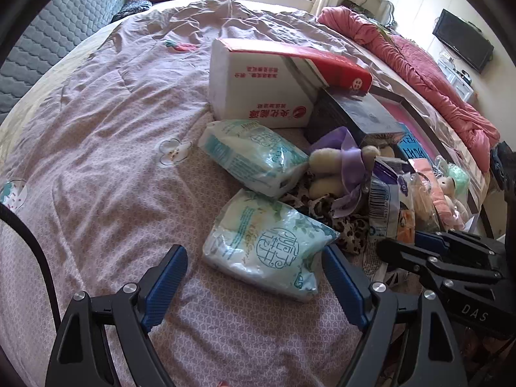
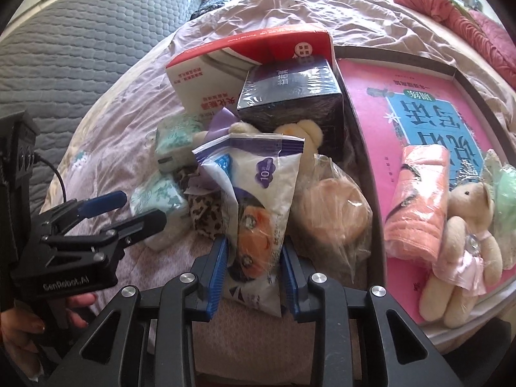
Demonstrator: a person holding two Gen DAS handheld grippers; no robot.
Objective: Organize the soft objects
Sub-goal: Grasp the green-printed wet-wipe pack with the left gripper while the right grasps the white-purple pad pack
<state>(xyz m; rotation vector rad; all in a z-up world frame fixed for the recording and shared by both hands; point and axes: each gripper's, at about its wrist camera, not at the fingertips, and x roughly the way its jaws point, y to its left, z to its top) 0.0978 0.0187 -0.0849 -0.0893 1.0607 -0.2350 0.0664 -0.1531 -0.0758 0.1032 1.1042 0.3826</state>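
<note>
While upright: pouch [image 2: 258, 193] between right fingers [image 2: 216, 271]

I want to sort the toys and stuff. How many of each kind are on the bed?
Teddy bears: 2
Green tissue packs: 2
Boxes: 2
Plastic bags: 2
Orange towel: 1
Total: 9

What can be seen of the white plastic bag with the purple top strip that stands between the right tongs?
The white plastic bag is a soft, crinkled pouch with a purple sealed strip on top, a purple round label and an orange picture lower down. It stands upright and tapers downward. The blue pads of the right tongs press its lower part from both sides. Behind it lie a plush toy and a dark box; a clear bag with a peach thing is beside it.
</note>
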